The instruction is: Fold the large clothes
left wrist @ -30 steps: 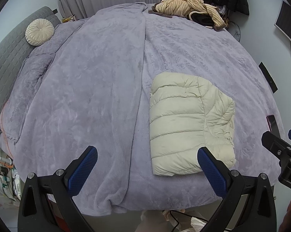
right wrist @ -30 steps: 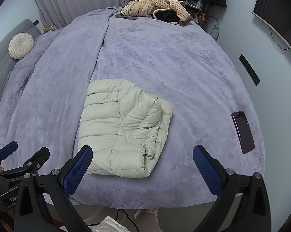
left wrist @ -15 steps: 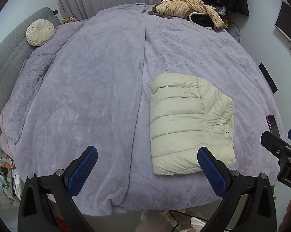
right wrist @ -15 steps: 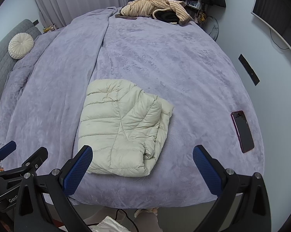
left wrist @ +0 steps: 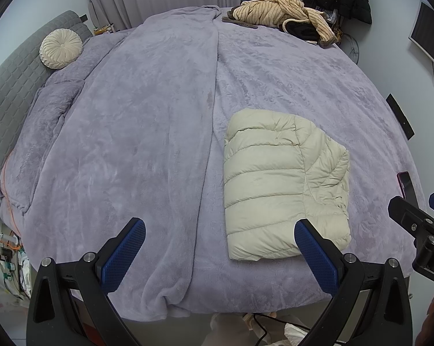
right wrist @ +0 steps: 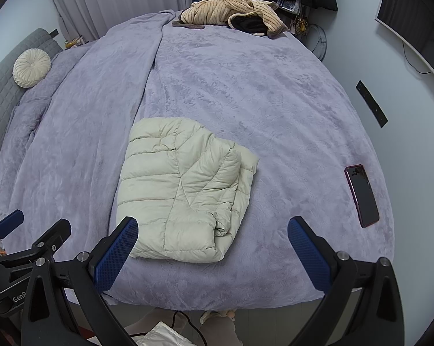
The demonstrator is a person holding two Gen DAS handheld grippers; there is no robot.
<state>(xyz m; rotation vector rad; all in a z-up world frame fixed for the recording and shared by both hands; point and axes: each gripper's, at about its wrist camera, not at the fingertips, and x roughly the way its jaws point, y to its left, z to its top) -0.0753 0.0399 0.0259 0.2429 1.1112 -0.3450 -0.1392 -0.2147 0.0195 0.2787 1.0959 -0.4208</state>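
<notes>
The folded cream quilted puffer jacket (left wrist: 283,190) (right wrist: 185,190) lay near the front edge of the lavender fleece-covered bed (left wrist: 130,132) (right wrist: 274,106), while both left tongs (left wrist: 220,255) and right tongs (right wrist: 212,252) hovered spread and empty before that edge.

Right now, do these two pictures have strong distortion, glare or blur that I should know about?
Left wrist view: strong fisheye bend, the bed bulges like a dome, corners are black; folded jacket is sharp. Right wrist view: same bend, soft even light, only faint shadows; a faint reflection on the phone screen, no blur.
</notes>
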